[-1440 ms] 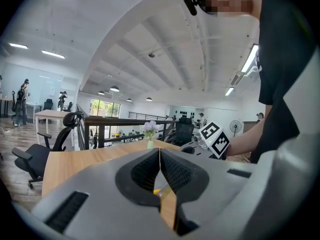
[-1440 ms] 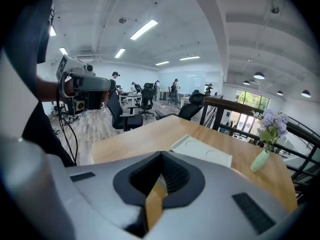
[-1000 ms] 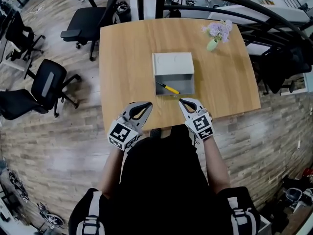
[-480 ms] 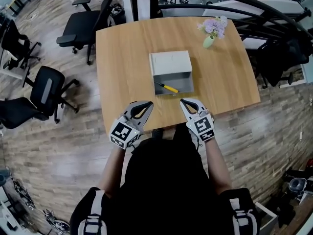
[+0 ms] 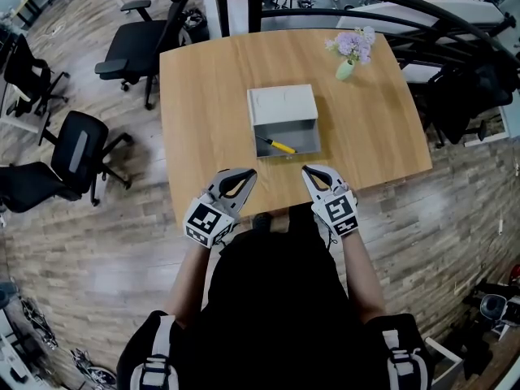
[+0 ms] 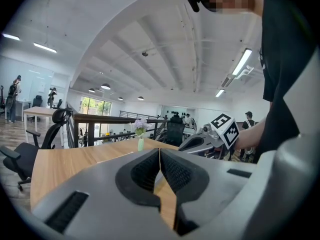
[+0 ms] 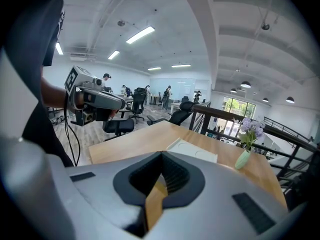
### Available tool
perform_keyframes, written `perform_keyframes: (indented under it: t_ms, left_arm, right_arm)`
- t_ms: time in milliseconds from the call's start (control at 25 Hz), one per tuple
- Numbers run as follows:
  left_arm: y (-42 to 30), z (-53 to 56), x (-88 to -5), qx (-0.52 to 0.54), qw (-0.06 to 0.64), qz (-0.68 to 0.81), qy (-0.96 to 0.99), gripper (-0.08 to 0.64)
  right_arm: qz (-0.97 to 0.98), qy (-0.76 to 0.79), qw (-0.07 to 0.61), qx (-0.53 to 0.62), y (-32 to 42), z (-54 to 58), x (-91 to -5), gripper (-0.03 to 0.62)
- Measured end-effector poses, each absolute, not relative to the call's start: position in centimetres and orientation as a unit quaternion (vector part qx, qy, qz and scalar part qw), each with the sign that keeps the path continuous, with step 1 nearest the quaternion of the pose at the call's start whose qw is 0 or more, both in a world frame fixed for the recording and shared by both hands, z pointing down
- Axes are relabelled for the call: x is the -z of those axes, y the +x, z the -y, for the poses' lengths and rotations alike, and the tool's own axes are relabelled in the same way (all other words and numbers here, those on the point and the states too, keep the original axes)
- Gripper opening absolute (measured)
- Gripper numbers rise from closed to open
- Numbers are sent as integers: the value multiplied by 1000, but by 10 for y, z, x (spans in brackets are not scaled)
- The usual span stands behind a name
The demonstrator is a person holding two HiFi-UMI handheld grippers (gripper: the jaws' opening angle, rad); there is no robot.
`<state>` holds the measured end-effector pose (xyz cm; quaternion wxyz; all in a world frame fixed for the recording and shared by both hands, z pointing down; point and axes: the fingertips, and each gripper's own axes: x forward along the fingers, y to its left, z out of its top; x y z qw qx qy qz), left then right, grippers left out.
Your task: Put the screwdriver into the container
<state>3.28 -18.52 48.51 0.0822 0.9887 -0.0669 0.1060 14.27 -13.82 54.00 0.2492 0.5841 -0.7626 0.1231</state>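
A yellow-handled screwdriver (image 5: 278,145) lies inside the open grey container (image 5: 302,125) in the middle of the wooden table (image 5: 203,112). The container's lid (image 5: 282,103) is folded back on the far side; the lid (image 7: 192,150) also shows low in the right gripper view. Both grippers hover over the table's near edge, short of the container. My left gripper (image 5: 251,172) is shut and empty; its jaws meet at the tips (image 6: 159,149). My right gripper (image 5: 305,169) is shut with nothing held (image 7: 161,154).
A small green vase with lilac flowers (image 5: 353,55) stands at the table's far right corner. Black office chairs (image 5: 138,31) stand on the wood floor to the left. A dark railing (image 5: 390,6) runs behind the table.
Both grippers have drawn slightly back toward the person and stay shut. The screwdriver and container have not moved on the table.
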Motion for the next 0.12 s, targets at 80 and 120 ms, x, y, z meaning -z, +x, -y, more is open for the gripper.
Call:
perform_keyframes:
  t_ms: [80, 120]
  left_arm:
    - [30, 184, -486, -108, 85, 71, 988, 23]
    - [28, 184, -487, -109, 86, 73, 988, 23]
  right_arm:
    - [764, 581, 250, -122, 140, 139, -540, 25]
    - [765, 580, 251, -122, 139, 139, -540, 25]
